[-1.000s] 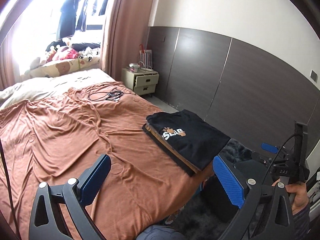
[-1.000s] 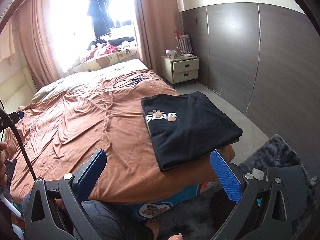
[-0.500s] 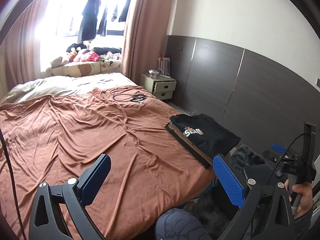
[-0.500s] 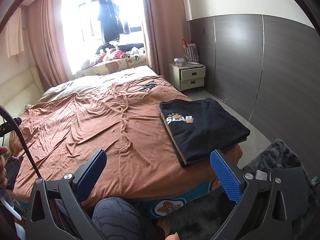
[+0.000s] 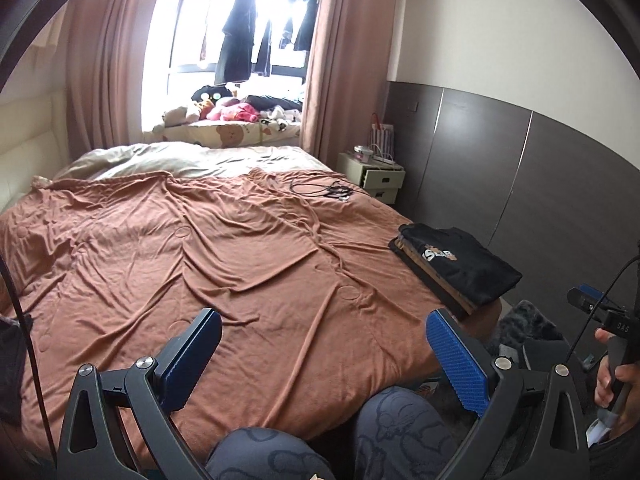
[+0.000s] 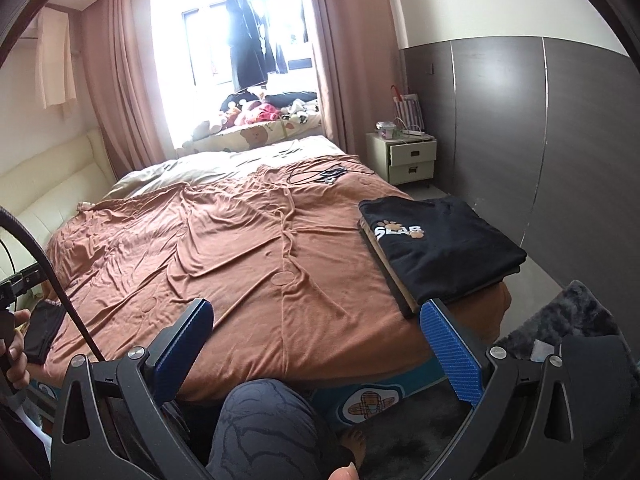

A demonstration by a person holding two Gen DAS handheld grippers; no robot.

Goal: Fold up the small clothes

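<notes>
Both wrist cameras sit low at the foot edge of the bed [image 5: 248, 264], looking along its length toward the window [image 6: 248, 32]. Each frames its own wide-spread blue fingers [image 5: 456, 356] at the bottom. The right view stands nearer the bed's right edge, so the folded black shirt [image 6: 444, 248] looms closer there. Both share the nightstand [image 5: 380, 180]; fisheye bending probably exaggerates the difference.

A wide bed [image 5: 248, 272] is carrying a wrinkled brown cover [image 6: 240, 248]. A stack of folded clothes [image 6: 436, 248], black shirt on top, is lying at its near right corner. Black cables [image 5: 320, 191] are lying near the far side, beside a pale blanket [image 5: 192, 162].
</notes>
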